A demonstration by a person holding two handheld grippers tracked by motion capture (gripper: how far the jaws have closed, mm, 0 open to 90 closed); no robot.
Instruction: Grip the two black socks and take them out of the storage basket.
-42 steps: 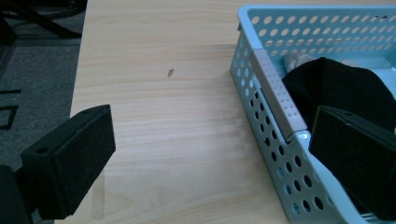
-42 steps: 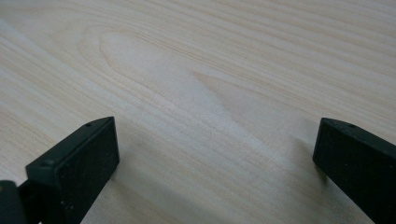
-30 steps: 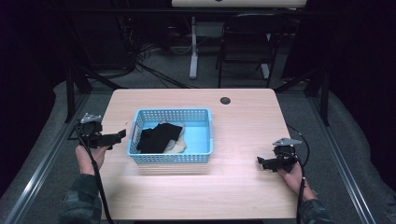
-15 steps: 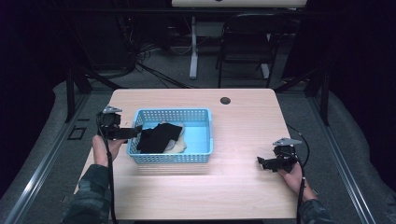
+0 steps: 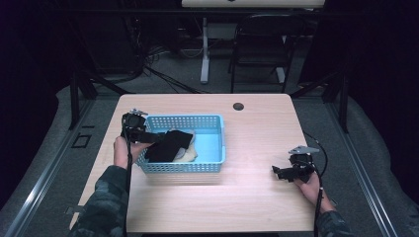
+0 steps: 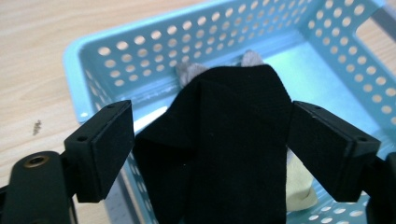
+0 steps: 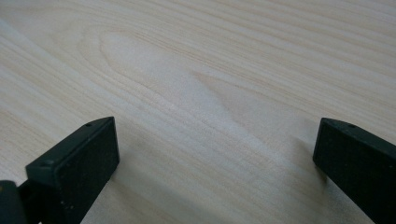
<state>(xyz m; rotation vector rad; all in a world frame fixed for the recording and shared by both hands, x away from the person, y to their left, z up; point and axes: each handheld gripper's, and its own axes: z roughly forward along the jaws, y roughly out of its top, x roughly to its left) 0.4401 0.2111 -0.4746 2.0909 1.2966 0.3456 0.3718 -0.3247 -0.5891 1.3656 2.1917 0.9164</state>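
A light blue perforated basket [image 5: 207,165] sits on the wooden counter [image 5: 257,197], left of its middle, and serves as the landmark here. Inside it lies a black cloth [image 5: 165,144], its long axis running on a diagonal from the basket's near left corner toward the far wall, draped over a pale cream cloth [image 5: 190,154] that peeks out on the right. The left gripper [image 5: 148,136] reaches over the basket's left wall, its fingers [image 6: 100,149] spread wide on either side of the black cloth; whether they touch the fabric cannot be told. The left gripper view brings out what the high view does not: a grey fabric edge [image 6: 191,72] sticking out beyond the black cloth's far end, and the basket's rows of round holes. The right gripper [image 5: 281,172] is well to the right of the basket, low over bare counter, and the right gripper view has its fingers [image 7: 77,170] wide apart with nothing but wood grain between them.
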